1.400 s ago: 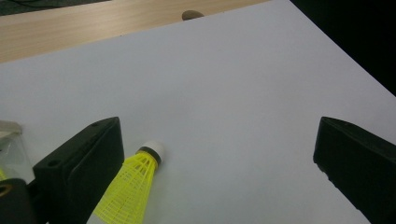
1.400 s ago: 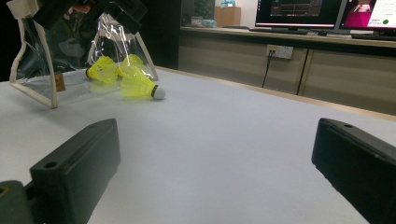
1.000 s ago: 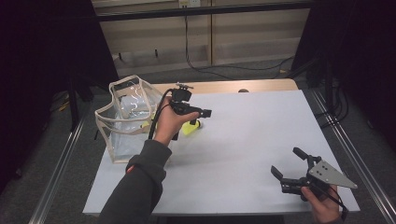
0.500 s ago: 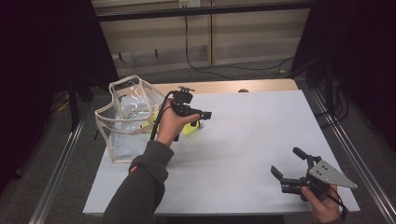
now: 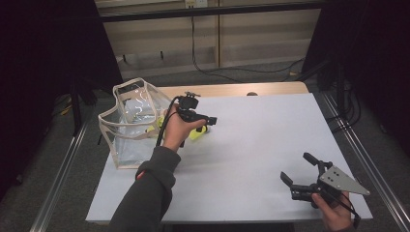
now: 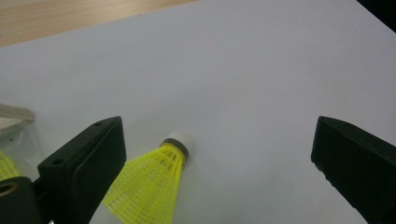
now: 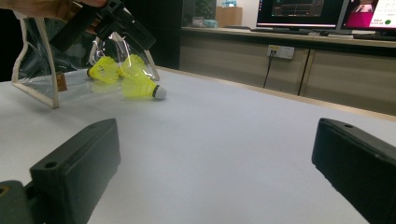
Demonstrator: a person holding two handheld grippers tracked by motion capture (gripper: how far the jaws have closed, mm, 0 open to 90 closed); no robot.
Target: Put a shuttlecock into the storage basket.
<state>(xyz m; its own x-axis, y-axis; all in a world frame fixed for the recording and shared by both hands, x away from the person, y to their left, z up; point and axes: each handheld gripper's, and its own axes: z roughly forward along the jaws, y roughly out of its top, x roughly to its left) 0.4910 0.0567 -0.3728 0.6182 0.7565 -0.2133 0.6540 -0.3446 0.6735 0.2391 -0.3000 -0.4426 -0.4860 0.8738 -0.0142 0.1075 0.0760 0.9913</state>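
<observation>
No readable text or labels

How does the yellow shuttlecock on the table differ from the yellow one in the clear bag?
The yellow mesh shuttlecock on the white table lies out in the open, between the left gripper's open jaws; the yellow shuttlecock in the clear plastic bag sits behind the bag's wall, away from those jaws. Both lie on their sides and look alike in colour.

This looks like a lab or office set up for recording; a white table (image 5: 270, 145) stands inside a metal frame (image 5: 63, 159) with dark curtains (image 5: 48, 58) at both sides; behind it run wooden cabinets (image 7: 261, 60) with a wall socket (image 7: 280, 50), loose cables (image 5: 227, 72) and lit monitors (image 7: 299, 11).
</observation>
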